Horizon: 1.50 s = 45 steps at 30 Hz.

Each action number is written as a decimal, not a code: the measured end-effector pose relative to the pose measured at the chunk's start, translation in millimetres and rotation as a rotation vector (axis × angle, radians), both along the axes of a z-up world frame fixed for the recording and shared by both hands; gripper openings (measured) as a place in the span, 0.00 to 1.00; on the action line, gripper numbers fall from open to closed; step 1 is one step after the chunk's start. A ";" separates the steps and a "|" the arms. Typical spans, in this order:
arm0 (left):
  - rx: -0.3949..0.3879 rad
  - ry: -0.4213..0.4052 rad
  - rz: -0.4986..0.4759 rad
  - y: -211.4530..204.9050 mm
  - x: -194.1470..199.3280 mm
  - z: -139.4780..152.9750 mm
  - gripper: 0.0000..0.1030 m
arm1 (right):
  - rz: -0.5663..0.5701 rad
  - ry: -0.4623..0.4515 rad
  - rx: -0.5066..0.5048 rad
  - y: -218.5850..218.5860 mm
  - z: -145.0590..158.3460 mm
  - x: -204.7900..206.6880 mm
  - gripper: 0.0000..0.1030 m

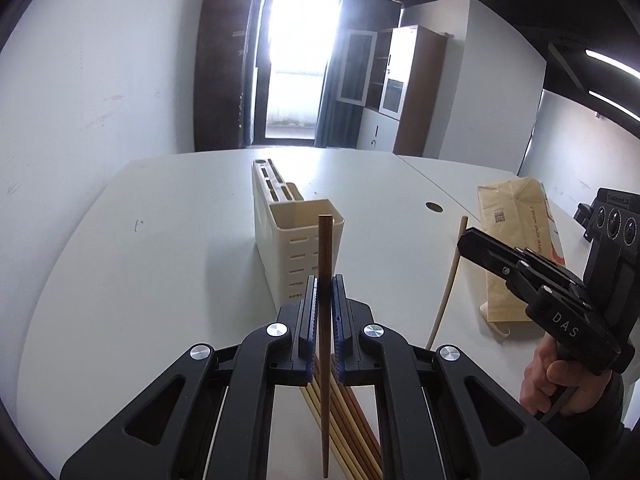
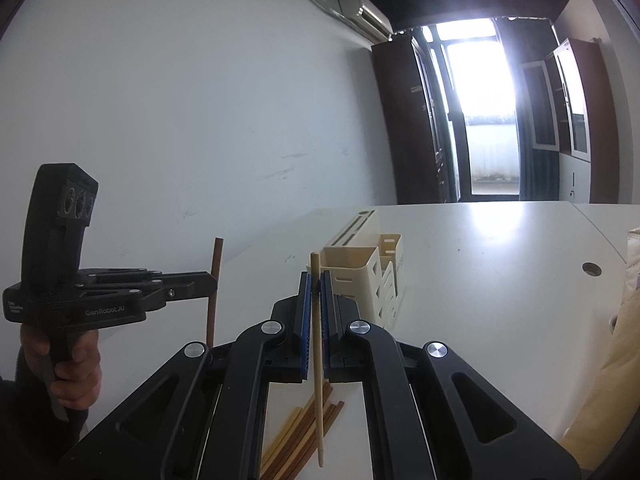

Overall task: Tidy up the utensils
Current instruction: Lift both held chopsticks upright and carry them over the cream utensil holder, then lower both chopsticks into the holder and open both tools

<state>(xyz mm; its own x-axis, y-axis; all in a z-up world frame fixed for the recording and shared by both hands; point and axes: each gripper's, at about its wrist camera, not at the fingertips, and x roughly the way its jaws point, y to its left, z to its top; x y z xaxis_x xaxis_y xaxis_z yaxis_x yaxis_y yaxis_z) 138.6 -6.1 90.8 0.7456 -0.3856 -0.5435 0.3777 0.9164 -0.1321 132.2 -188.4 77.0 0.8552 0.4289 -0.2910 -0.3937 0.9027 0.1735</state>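
My left gripper [image 1: 325,284] is shut on a dark brown chopstick [image 1: 325,256] that stands nearly upright, well above the table; the right wrist view shows the same gripper [image 2: 214,280] and brown chopstick [image 2: 212,312] at the left. My right gripper [image 2: 316,280] is shut on a pale beige chopstick [image 2: 318,360], also near upright; from the left wrist view this gripper [image 1: 464,236] holds the beige chopstick [image 1: 448,280] at the right. A cream utensil holder [image 1: 298,240] [image 2: 368,276] with open compartments stands ahead of both. Several loose chopsticks [image 1: 352,432] [image 2: 300,436] lie on the table below.
A brown paper bag [image 1: 516,240] lies on the white table [image 1: 160,260] to the right, with its edge [image 2: 616,360] in the right wrist view. A round cable hole [image 1: 434,207] is behind it. A person's hands hold both gripper handles. A white wall runs along the left.
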 end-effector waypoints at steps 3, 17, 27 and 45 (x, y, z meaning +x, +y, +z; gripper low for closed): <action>-0.001 -0.029 -0.001 0.6 2.5 13.4 0.06 | -0.001 -0.007 0.000 -1.9 5.7 5.9 0.05; 0.004 -0.142 -0.012 -11.7 25.4 64.0 0.06 | 0.000 -0.110 -0.035 -0.3 43.6 38.0 0.05; 0.005 -0.242 0.016 -21.4 53.8 94.2 0.06 | 0.000 -0.179 -0.030 -2.6 66.3 70.3 0.05; -0.068 -0.275 0.109 -24.0 131.6 95.9 0.06 | -0.009 -0.275 0.059 -0.1 71.1 137.8 0.05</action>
<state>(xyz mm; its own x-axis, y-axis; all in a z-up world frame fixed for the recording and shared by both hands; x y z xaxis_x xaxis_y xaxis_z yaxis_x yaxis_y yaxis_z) 270.2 -30.1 186.7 0.9002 -0.3237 -0.2913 0.3075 0.9462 -0.1012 270.0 -188.5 148.1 0.9025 0.4301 -0.0228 -0.4251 0.8980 0.1135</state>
